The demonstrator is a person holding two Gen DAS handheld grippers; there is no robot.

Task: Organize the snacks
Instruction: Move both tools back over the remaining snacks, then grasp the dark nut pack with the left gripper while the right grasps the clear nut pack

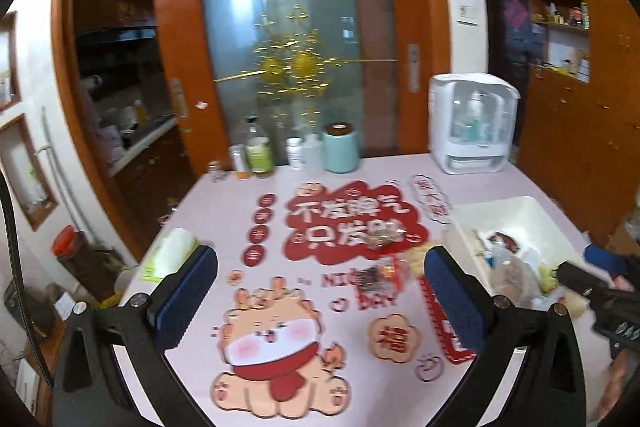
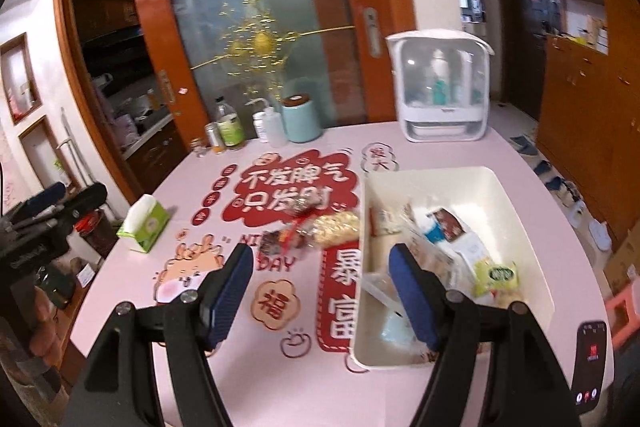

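A white bin (image 2: 516, 211) on the pink table holds several snack packets, among them a green and yellow one (image 2: 496, 275). The bin also shows in the left wrist view (image 1: 532, 215). Loose snacks lie on the table left of it: a yellow packet (image 2: 334, 227), a red and dark packet (image 2: 280, 241) and a small clear one (image 2: 306, 205). The red and dark packet shows in the left wrist view (image 1: 378, 277). My left gripper (image 1: 320, 291) is open and empty above the table, with the loose snacks ahead of it. My right gripper (image 2: 322, 291) is open and empty over the bin's near left wall.
A green tissue box (image 2: 146, 223) stands at the table's left edge. Bottles (image 2: 230, 127) and a teal canister (image 2: 300, 119) line the far edge, with a white appliance (image 2: 440, 87) at the far right. Red stickers cover the table top. A phone (image 2: 590, 363) is at lower right.
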